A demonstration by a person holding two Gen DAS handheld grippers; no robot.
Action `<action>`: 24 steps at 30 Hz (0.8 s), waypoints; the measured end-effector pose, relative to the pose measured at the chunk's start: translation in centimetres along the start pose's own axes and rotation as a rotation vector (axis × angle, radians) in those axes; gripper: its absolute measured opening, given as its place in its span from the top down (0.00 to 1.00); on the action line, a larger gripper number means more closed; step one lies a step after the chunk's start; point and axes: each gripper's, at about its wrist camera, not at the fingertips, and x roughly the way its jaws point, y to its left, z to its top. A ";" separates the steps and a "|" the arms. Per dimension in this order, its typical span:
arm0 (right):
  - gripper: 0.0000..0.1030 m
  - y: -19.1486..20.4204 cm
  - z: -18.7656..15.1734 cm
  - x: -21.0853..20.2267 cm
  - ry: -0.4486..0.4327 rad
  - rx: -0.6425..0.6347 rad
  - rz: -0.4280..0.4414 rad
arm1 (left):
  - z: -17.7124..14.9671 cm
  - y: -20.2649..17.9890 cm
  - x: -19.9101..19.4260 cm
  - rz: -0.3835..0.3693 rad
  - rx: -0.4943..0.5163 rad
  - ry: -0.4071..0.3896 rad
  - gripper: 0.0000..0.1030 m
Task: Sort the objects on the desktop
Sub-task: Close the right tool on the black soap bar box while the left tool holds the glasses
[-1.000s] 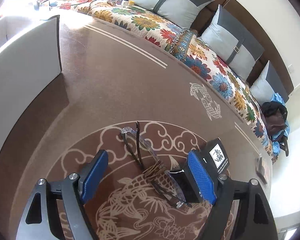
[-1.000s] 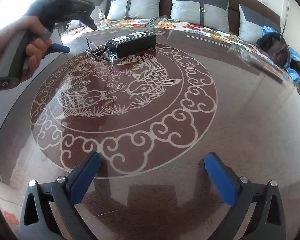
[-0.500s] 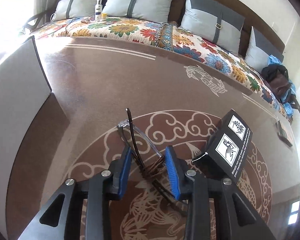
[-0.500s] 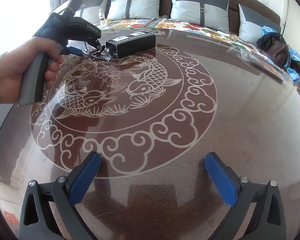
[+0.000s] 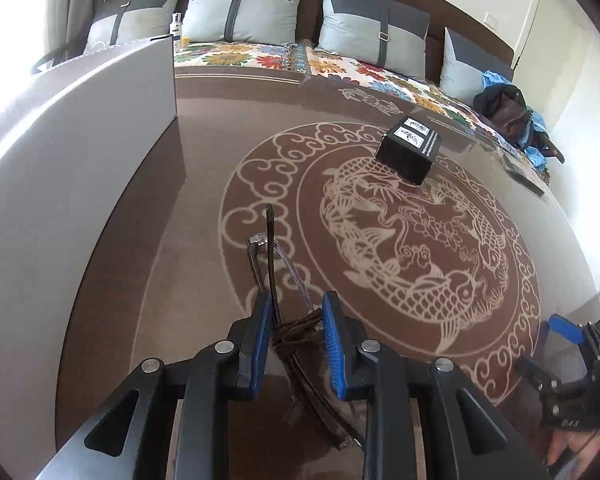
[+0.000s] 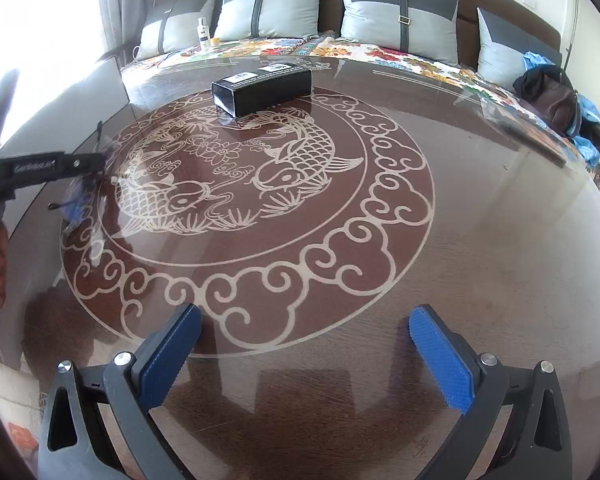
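Note:
A pair of folded glasses (image 5: 269, 256) with clear lenses and dark arms is caught at its middle between the blue pads of my left gripper (image 5: 294, 305). The jaws are still closing and the pads press on the frame, low over the brown patterned table (image 5: 204, 208). A black box (image 5: 410, 148) with white labels lies farther off to the right on the table's carp pattern. From the right wrist view, the left gripper (image 6: 86, 166) is blurred at the table's left side and the black box (image 6: 264, 80) lies at the back. My right gripper (image 6: 304, 320) stands wide open over the table's near edge, holding nothing.
A tall white panel (image 5: 80, 160), perhaps a box wall, stands along the table's left side. Behind the table runs a sofa with a floral cover (image 5: 340, 64) and grey cushions. A dark bag (image 6: 552, 96) lies at the sofa's right end. A small bottle (image 6: 202, 32) stands at the sofa's left.
My left gripper has shut on the glasses, rolled, and carried them away from the black box toward the table's left side. The right gripper has not moved.

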 end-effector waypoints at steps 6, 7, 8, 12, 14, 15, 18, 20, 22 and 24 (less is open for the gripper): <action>0.00 -0.3 3.2 1.6 0.066 0.049 0.063 | -3.3 1.2 -2.2 -0.027 -0.023 0.002 0.75; 0.00 -0.5 5.0 2.2 0.079 0.093 0.095 | -3.5 1.3 -2.4 -0.028 -0.025 0.000 0.75; 0.00 -0.6 7.0 2.8 0.081 0.142 0.115 | -3.9 1.4 -2.6 -0.031 -0.028 -0.001 0.75; 0.00 0.2 16.0 6.4 0.107 0.292 0.201 | -5.1 2.2 -3.3 -0.056 -0.057 0.009 0.75; 0.00 1.0 19.5 8.8 0.127 0.338 0.197 | -5.7 2.4 -3.7 -0.064 -0.064 0.010 0.75; 0.00 1.4 20.8 10.0 0.143 0.358 0.188 | -6.0 2.5 -3.9 -0.066 -0.065 0.009 0.75; 0.00 2.7 22.9 13.5 0.236 0.384 0.134 | -6.8 2.9 -4.6 -0.076 -0.066 0.010 0.75; 0.06 3.1 23.1 14.9 0.283 0.373 0.098 | -7.3 3.0 -4.9 -0.083 -0.062 0.007 0.75; 0.28 3.4 23.1 14.3 0.242 0.334 0.068 | -7.8 3.2 -5.3 -0.093 -0.060 0.003 0.75; 0.37 3.7 22.6 13.5 0.230 0.284 0.075 | -8.1 3.3 -5.5 -0.097 -0.057 0.002 0.76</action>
